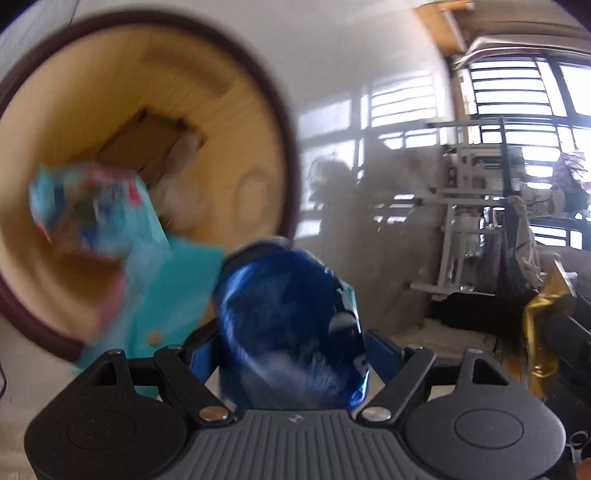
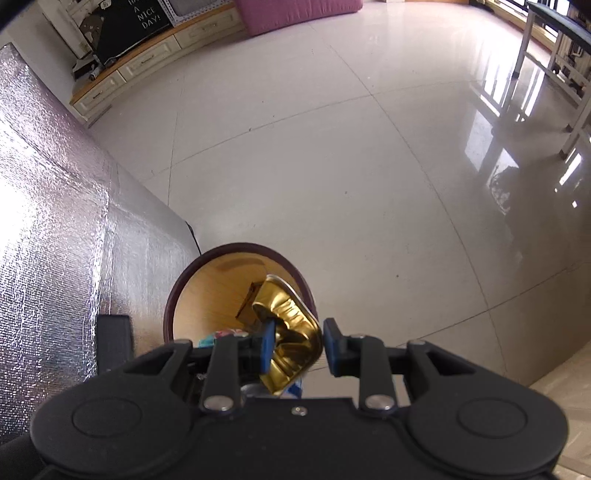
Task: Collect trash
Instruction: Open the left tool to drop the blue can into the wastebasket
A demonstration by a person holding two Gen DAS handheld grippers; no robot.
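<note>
A round bin with a dark brown rim (image 1: 284,122) and a tan inside stands on the floor; it also shows in the right wrist view (image 2: 184,280). In the left wrist view a blurred teal wrapper (image 1: 110,236) hangs over the bin's mouth. A crushed blue can (image 1: 291,332) sits between the wide-apart fingers of my left gripper (image 1: 291,354). My right gripper (image 2: 297,345) stands open around a gold foil tray (image 2: 291,332) over the bin's rim; the tray also shows in the left wrist view (image 1: 543,325). Cardboard (image 1: 147,147) lies in the bin.
A silver foil-covered surface (image 2: 55,221) lies left of the bin. Glossy tile floor (image 2: 332,147) spreads beyond. A low cabinet (image 2: 147,62) and a pink cushion (image 2: 295,11) stand at the far wall. A white table's legs (image 2: 554,74) stand at the right. Windows (image 1: 517,92) lie behind.
</note>
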